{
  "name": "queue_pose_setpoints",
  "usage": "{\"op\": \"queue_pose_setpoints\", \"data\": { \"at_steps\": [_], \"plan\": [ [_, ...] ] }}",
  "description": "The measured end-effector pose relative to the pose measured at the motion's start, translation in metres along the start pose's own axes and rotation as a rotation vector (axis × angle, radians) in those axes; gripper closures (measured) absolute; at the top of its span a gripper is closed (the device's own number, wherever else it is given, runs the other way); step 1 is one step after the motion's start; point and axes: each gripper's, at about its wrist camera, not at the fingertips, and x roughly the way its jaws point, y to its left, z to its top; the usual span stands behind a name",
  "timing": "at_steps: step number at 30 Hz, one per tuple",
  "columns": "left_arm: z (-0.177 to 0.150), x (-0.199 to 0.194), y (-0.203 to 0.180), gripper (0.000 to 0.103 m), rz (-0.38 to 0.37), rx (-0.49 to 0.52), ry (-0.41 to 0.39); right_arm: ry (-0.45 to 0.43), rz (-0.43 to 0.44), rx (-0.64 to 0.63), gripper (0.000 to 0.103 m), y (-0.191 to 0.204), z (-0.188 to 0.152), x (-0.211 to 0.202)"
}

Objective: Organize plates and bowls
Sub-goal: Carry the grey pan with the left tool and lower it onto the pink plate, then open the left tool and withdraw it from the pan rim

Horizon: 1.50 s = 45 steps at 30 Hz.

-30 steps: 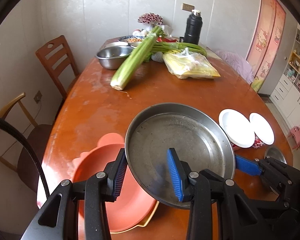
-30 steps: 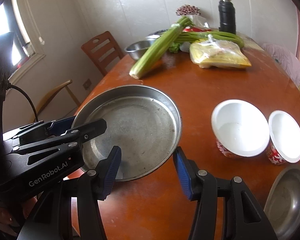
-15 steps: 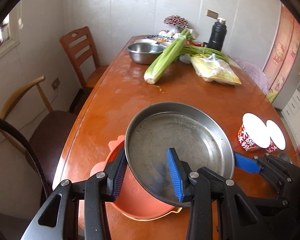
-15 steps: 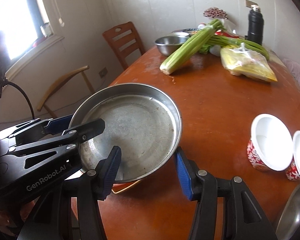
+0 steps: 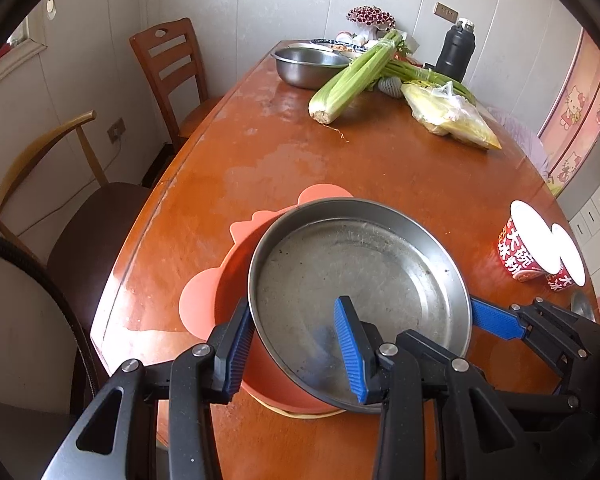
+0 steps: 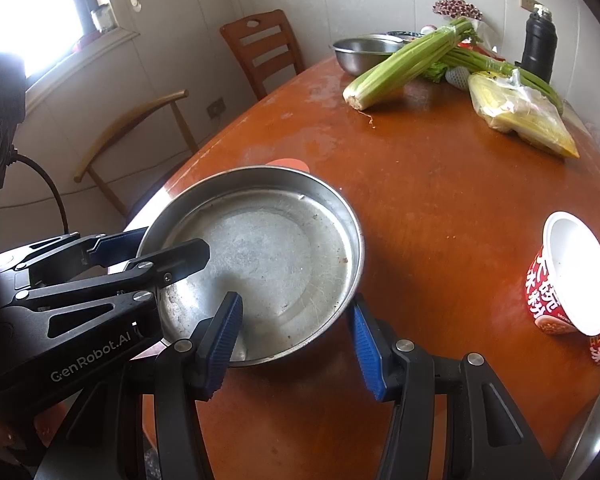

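Left wrist view: your left gripper [image 5: 296, 350] straddles the near-left rim of the steel plate [image 5: 360, 280], one finger outside the rim, the other inside on the plate floor. The fingers look closed on that rim, so it's holding the plate. Plate sits over the orange plate [image 5: 216, 292] near the table's [image 5: 380, 160] near-left edge, w/ a yellow rim showing just beneath the orange one. Your right gripper [image 5: 496, 320] comes in from the right, blue pad at the plate's right rim. Two red-and-white noodle cups [image 5: 524, 248] stand touching near the table's right edge. At the far end: steel bowl [image 5: 308, 66], celery [image 5: 356, 78], bagged yellow food [image 5: 452, 118], black flask [image 5: 458, 50]. Two chairs [image 5: 168, 68] along the left side.

Right wrist view: your right gripper [image 6: 296, 340] has the steel plate's [image 6: 268, 256] near-right rim betw. its fingers, one pad inside, one outside; can't tell if it's clamped or just loose around it. Left gripper [image 6: 148, 252] grips the plate's left rim. A sliver of orange plate [image 6: 288, 163] peeks out behind. Noodle cups [image 6: 560, 284] at the right edge, another steel dish's [image 6: 592, 432] rim at the near-right corner
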Motion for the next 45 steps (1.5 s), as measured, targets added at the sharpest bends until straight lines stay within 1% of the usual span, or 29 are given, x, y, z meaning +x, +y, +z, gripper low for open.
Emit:
{"op": "queue_pose_setpoints", "data": {
  "at_steps": [23, 34, 40, 45],
  "plan": [
    [-0.005, 0.006, 0.012, 0.062, 0.012, -0.048, 0.027, 0.010, 0.030, -0.031, 0.046, 0.009, -0.001, 0.004],
    [-0.004, 0.004, 0.012, 0.058, 0.024, -0.051, 0.020, -0.008, 0.012, -0.035, 0.047, 0.010, -0.002, 0.001],
    [-0.002, -0.002, 0.011, 0.058, 0.030, -0.045, 0.000, -0.022, 0.011, -0.019, 0.047, 0.007, -0.002, -0.004],
    [-0.001, -0.010, 0.008, 0.055, 0.029, -0.037, -0.017, -0.038, 0.009, -0.005, 0.047, 0.002, -0.001, -0.010]
  ]
}}
